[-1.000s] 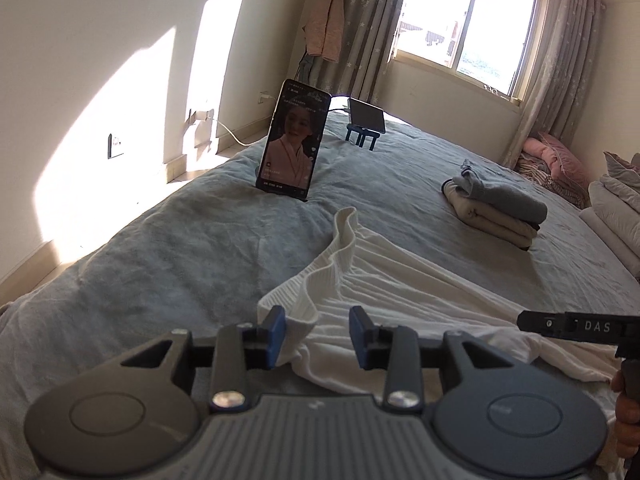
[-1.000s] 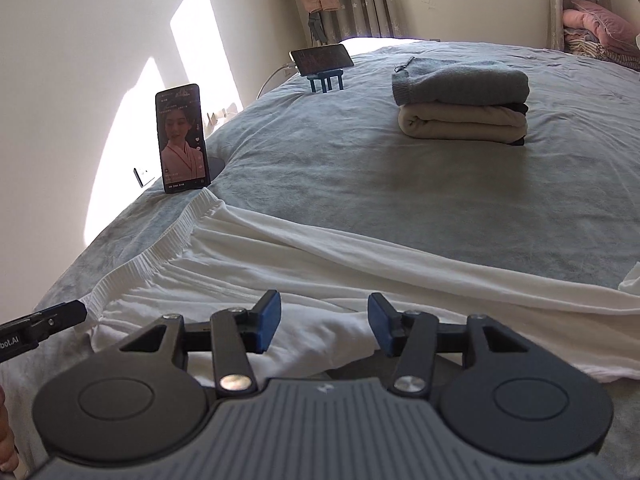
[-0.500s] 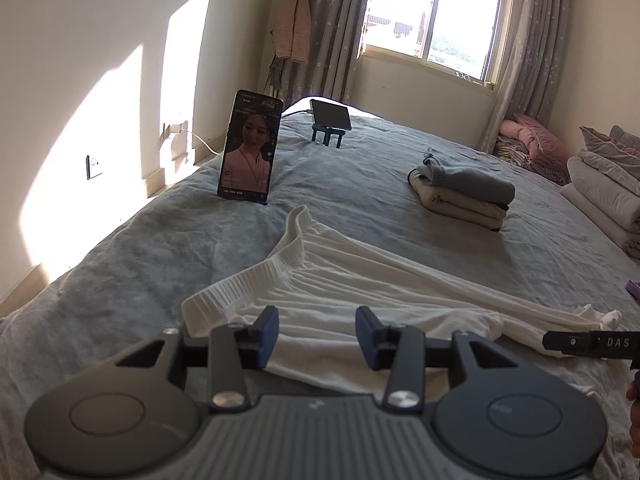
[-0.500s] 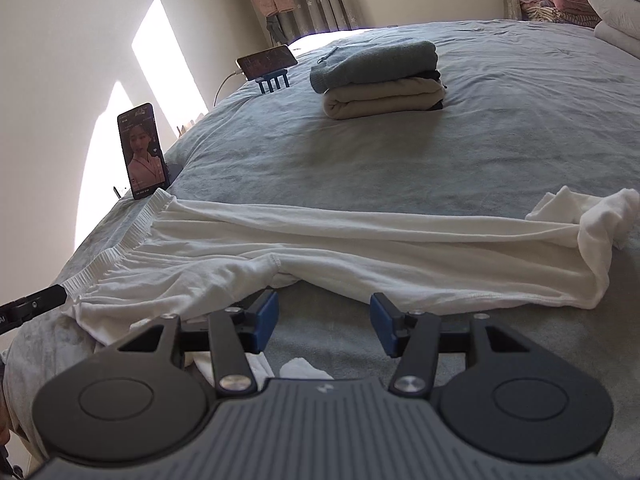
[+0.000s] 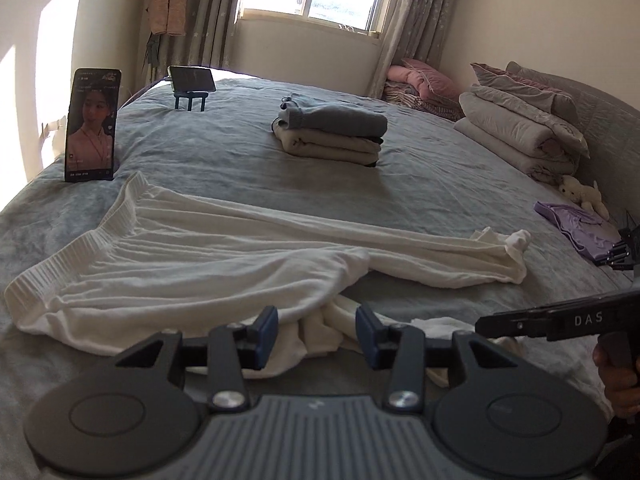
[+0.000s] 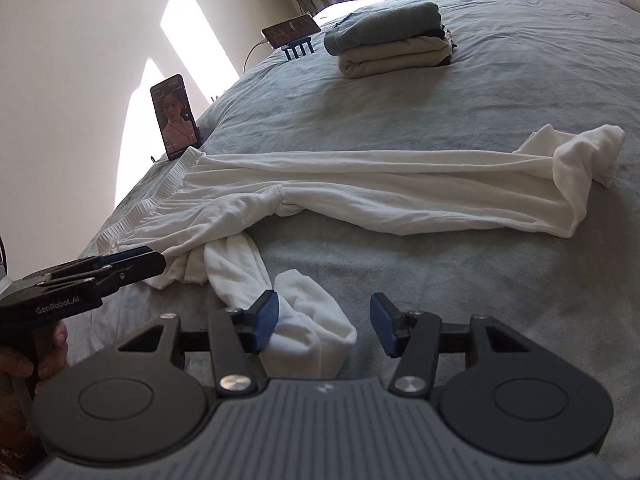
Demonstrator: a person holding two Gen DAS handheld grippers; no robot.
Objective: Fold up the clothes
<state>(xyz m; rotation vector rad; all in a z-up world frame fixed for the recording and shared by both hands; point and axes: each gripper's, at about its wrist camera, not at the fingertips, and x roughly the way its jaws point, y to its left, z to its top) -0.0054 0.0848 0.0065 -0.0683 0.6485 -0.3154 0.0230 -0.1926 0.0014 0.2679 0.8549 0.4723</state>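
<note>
So far, two folded garments point(image 5: 332, 136) are stacked mid-bed; white trousers point(image 5: 224, 256) lie unfolded (one leg bunched) along the bed's point(image 5: 440, 184) near edge. Nothing is gripped: left gripper point(image 5: 317, 330) and right gripper point(image 6: 323, 322) are parted.

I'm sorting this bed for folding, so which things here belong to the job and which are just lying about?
Job: white trousers, folded stack, left gripper, right gripper.
Lying about: upright phone, phone on stand, purple cloth, toy.
</note>
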